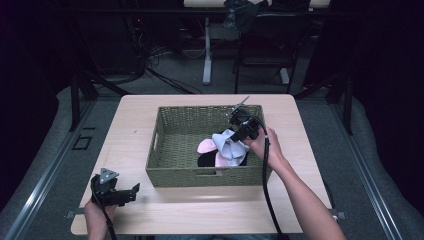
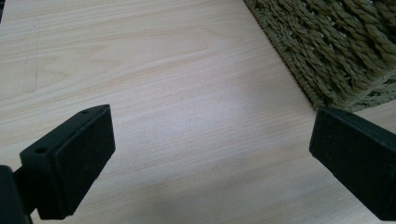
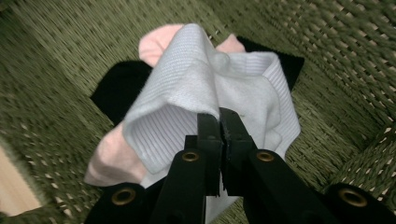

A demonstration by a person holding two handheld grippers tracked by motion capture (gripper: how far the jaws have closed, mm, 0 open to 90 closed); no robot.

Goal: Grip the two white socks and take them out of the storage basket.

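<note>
A green woven basket (image 1: 175, 145) stands in the middle of the light wooden table (image 1: 135, 125). Inside it lie a pale grey-blue sock (image 1: 229, 145), pink cloth (image 1: 205, 146) and black cloth (image 1: 205, 161). My right gripper (image 1: 239, 131) reaches into the basket from the right and is shut on the grey-blue sock (image 3: 205, 88), which bunches up between its jaws with pink cloth (image 3: 156, 39) and black cloth (image 3: 116, 86) under it. My left gripper (image 1: 131, 192) rests at the table's front left, open, with only bare tabletop (image 2: 187, 116) between its fingers (image 2: 74, 158).
The basket's corner (image 2: 336, 51) lies just ahead and to the right of the left gripper. Beyond the table stand dark frames, cables and a white table leg (image 1: 207, 50) on a grey floor.
</note>
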